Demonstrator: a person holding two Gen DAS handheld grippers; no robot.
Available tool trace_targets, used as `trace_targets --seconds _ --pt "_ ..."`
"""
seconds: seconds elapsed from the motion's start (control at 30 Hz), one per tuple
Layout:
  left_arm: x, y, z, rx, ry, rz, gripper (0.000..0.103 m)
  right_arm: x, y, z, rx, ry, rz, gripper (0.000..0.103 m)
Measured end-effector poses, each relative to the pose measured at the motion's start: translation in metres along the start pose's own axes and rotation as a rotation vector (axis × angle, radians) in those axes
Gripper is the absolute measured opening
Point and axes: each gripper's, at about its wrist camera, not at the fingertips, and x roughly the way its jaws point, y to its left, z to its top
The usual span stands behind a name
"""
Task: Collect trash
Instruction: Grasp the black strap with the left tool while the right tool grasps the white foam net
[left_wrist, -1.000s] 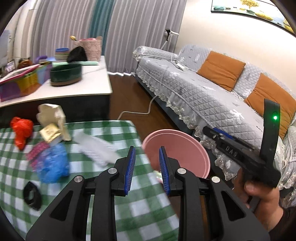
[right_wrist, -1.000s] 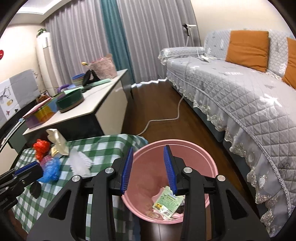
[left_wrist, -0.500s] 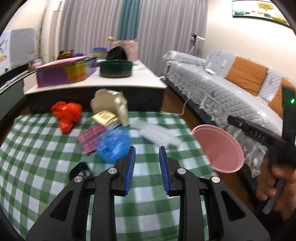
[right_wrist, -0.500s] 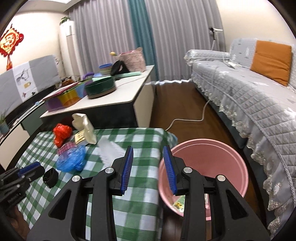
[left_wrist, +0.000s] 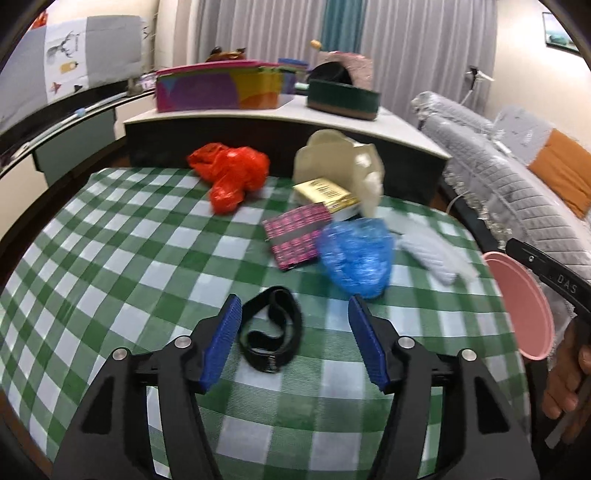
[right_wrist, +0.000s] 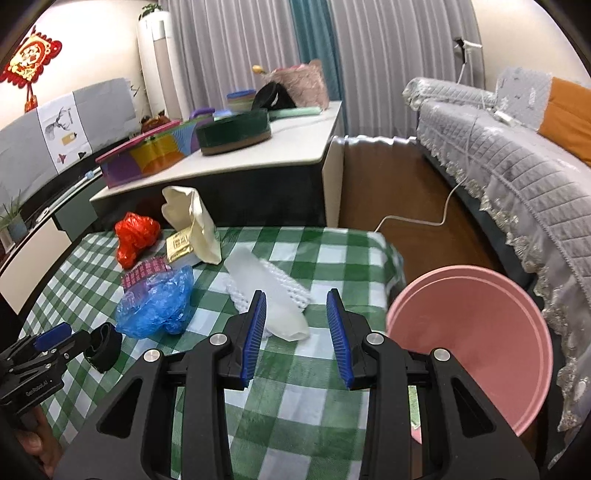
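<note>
This was a home living room. A long sofa (right_wrist: 517, 155) under a quilted grey cover with lace trim ran along one wall, with orange cushions (left_wrist: 561, 173) on it. Floor-length grey and teal curtains (right_wrist: 280, 44) hung at the back, beside a tall standing air conditioner (right_wrist: 162, 62). A red festive ornament (right_wrist: 27, 59) hung on the wall. The floor (right_wrist: 391, 192) was dark wood, and a low table (left_wrist: 110, 266) wore a green-and-white checked cloth.
</note>
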Motion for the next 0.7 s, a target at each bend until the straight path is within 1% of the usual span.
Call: trace_targets --seconds 0.03,0.27,0.43,0.53,0.6,0.63,0.7 --pt "0.005 0.002 -0.001 -0.004 0.013 0.012 0.063 0.005 0.001 0.0 0.001 0.009 0.003 0.035" --pt "0.028 0.008 -0.005 -0.03 0.081 0.021 0.063 0.04 0.004 -0.003 0.017 0.103 0.039 0.035" --pt "0.038 0.009 -0.008 -0.043 0.117 0.015 0.063 0.058 0.004 -0.011 0.008 0.17 0.028 0.035" --pt "0.041 0.01 -0.008 -0.05 0.133 0.014 0.062 0.062 0.002 -0.013 0.019 0.19 0.033 0.035" --pt "0.043 0.01 -0.008 -0.054 0.136 0.01 0.059 0.064 0.002 -0.012 0.017 0.194 0.036 0.035" --pt "0.043 0.01 -0.008 -0.053 0.138 0.01 0.055 0.064 0.003 -0.013 0.014 0.195 0.036 0.035" --pt "0.043 0.01 -0.008 -0.051 0.137 0.012 0.049 0.064 0.003 -0.013 0.007 0.196 0.037 0.032"
